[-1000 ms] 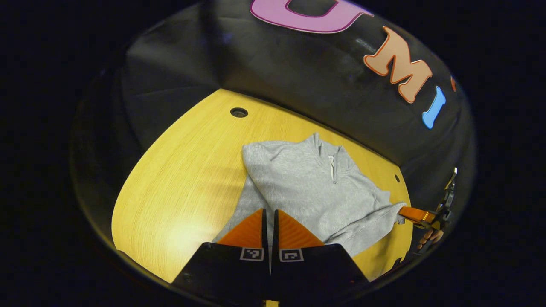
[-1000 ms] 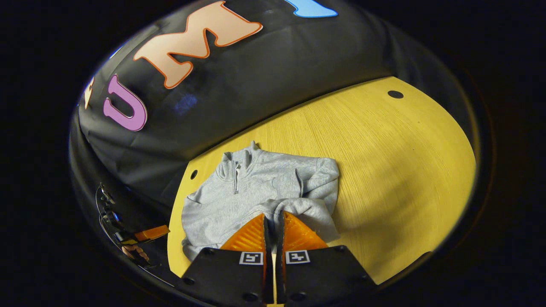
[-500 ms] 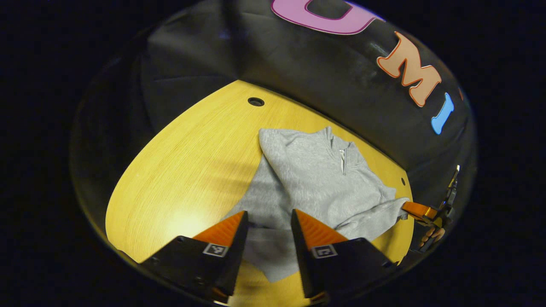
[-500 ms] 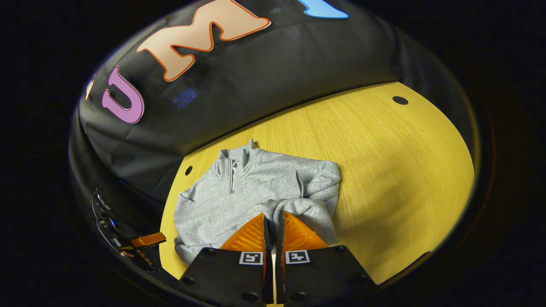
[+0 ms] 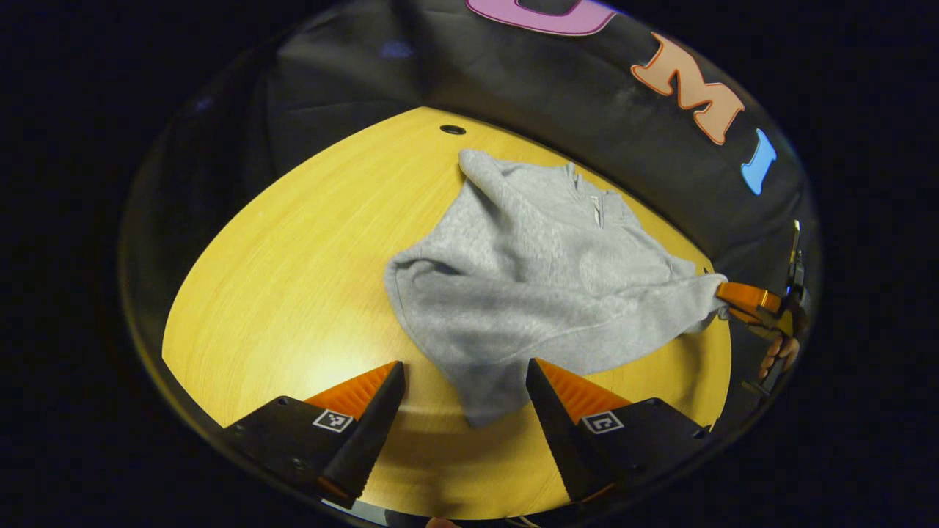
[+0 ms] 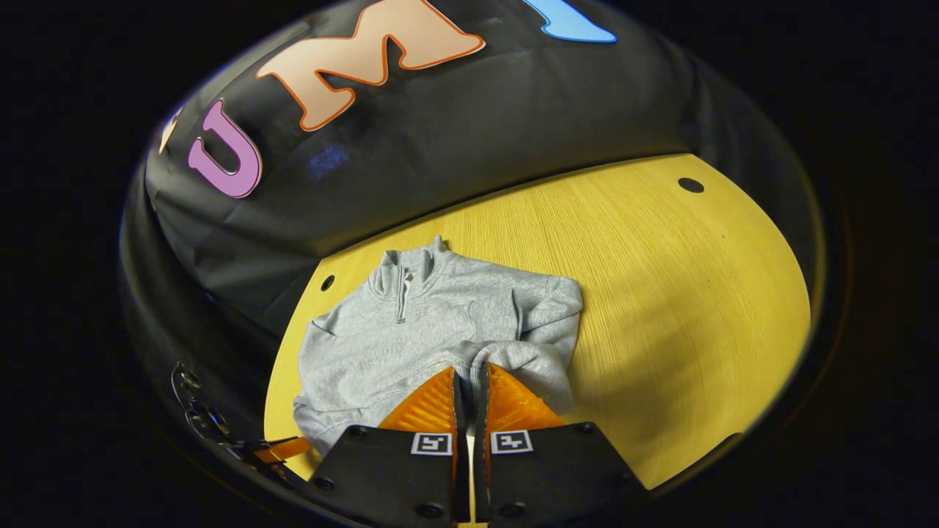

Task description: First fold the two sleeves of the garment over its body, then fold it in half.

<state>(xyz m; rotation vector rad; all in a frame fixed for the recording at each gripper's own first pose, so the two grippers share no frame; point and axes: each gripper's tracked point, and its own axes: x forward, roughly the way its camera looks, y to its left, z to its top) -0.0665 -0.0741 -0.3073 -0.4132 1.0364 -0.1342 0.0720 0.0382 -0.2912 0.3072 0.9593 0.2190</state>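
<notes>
A grey zip-neck sweatshirt (image 5: pixel 528 271) lies on the yellow wooden table (image 5: pixel 293 257), collar toward the far wall. One sleeve lies folded across its body. My left gripper (image 5: pixel 466 365) stands open just short of the garment's near corner, with nothing pinched between its fingers. In the right gripper view, my right gripper (image 6: pixel 469 372) is shut on the other sleeve's cuff (image 6: pixel 513 359), held over the sweatshirt (image 6: pixel 411 323) at its near edge. The left gripper view shows that right gripper (image 5: pixel 741 299) at the far right, gripping the cuff. The left gripper (image 6: pixel 282 449) appears low on the left in the right gripper view.
The table has small round holes (image 5: pixel 452 130) (image 6: pixel 690 185) near its far edge. The black cloth wall runs close behind the collar. A hand (image 5: pixel 776 352) holds the right gripper at the table's right edge. Bare wood (image 6: pixel 660 293) stretches to the right of the garment.
My left gripper has opened, let go of the grey cloth and drawn back from it; the sleeve now lies on the body. My right gripper stays shut on the cuff.
</notes>
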